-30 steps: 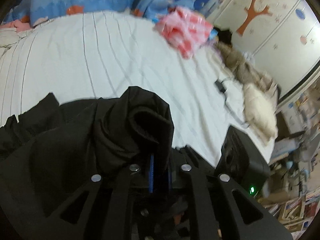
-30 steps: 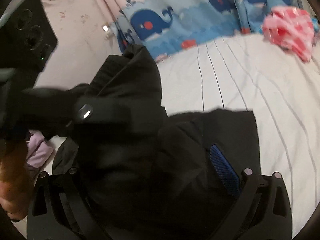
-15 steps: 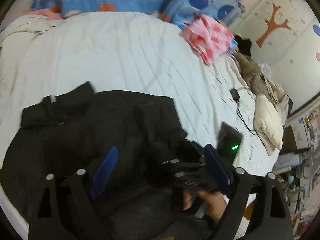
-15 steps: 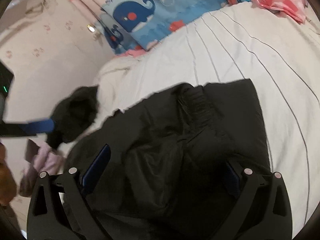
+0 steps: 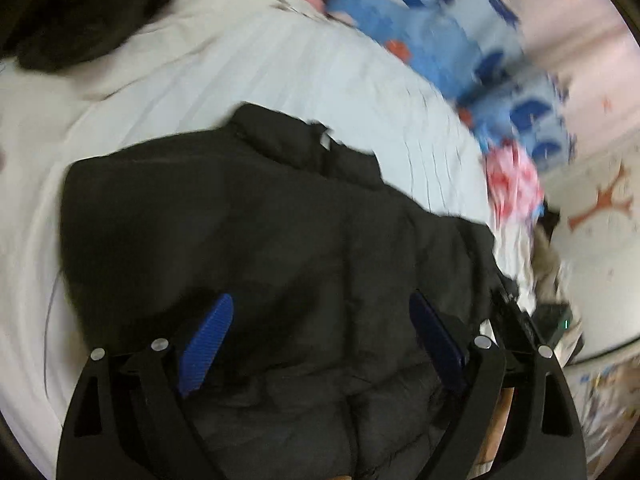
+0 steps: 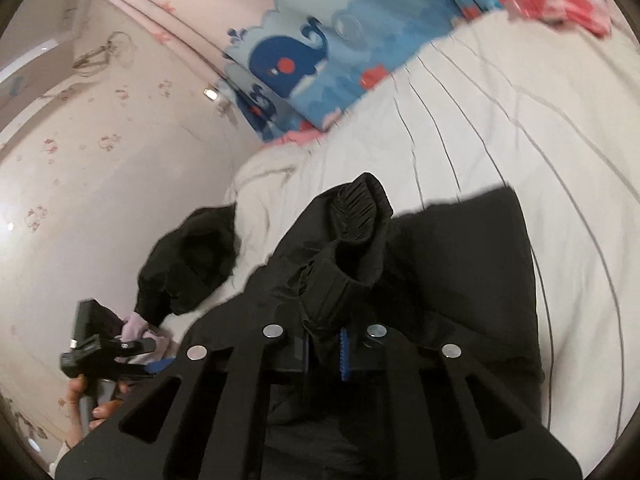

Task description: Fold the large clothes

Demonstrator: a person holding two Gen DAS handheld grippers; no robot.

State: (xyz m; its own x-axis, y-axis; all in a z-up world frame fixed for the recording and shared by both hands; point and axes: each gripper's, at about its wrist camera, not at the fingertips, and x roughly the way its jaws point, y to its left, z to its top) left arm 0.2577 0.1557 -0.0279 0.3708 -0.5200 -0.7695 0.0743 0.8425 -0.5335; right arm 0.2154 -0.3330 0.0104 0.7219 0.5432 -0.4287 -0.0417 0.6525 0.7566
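Observation:
A black padded jacket [image 5: 280,248] lies spread on the white striped bed sheet [image 5: 280,76], collar toward the far side. My left gripper [image 5: 320,336] hovers over its lower part, jaws wide open and empty, blue pads on either side. In the right wrist view my right gripper [image 6: 324,344] is shut on a raised fold of the black jacket [image 6: 460,280], near a ribbed cuff [image 6: 356,204] that stands up above the jaws. The left gripper [image 6: 152,366] also shows at the lower left, held in a hand.
A blue whale-print bedding [image 6: 320,48] lies along the far edge of the bed. A pink and red cloth [image 5: 512,184] sits on the bed at the right. Another dark garment [image 5: 80,12] lies at the top left. A pink wall [image 6: 80,160] borders the bed.
My right gripper has shut on a fold of the jacket; it was open half a second ago. My left gripper has let go earlier, stays open, and has swung round over the jacket.

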